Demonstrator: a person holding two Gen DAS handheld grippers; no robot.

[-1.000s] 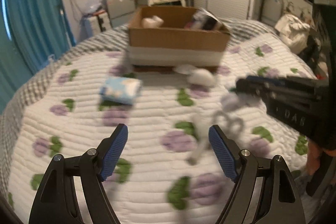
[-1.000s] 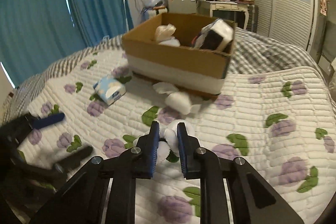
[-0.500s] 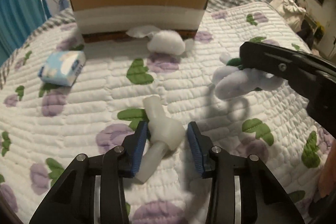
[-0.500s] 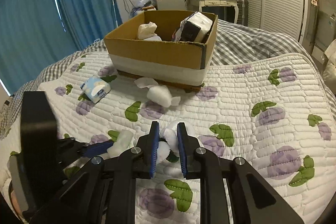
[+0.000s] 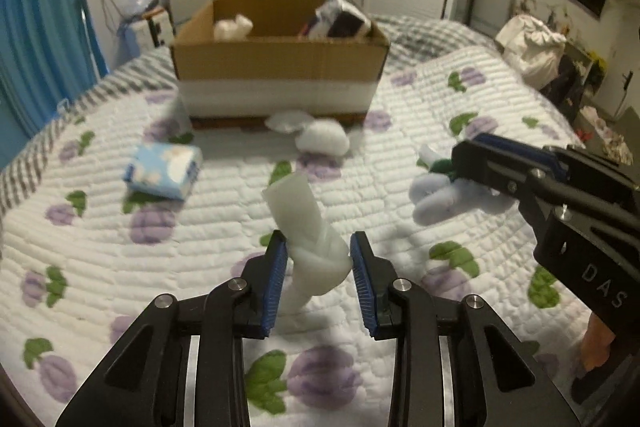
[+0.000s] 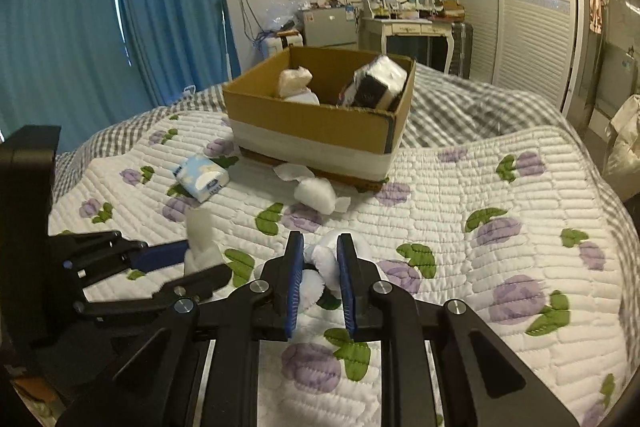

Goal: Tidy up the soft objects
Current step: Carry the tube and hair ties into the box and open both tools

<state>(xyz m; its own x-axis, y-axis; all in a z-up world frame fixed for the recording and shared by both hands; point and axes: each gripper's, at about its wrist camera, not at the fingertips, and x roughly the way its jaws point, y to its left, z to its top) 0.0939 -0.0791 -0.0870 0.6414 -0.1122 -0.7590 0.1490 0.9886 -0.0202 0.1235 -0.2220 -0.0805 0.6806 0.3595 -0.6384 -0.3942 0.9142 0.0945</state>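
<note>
— Where's the left gripper (image 5: 318,259)?
— Bottom centre of its own view, blue pads pinched against a knotted white cloth (image 5: 310,239); it also shows at the right view's lower left.
— And the right gripper (image 6: 318,263)?
— Low centre, jaws narrowly closed on a white plush toy (image 6: 324,259), entering the left view from the right edge.

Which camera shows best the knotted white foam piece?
The left wrist view: the knotted white foam piece sits centred between the left gripper pads, knot and upper end visible. The right wrist view shows it only sideways, partly hidden behind that gripper's fingers.
</note>
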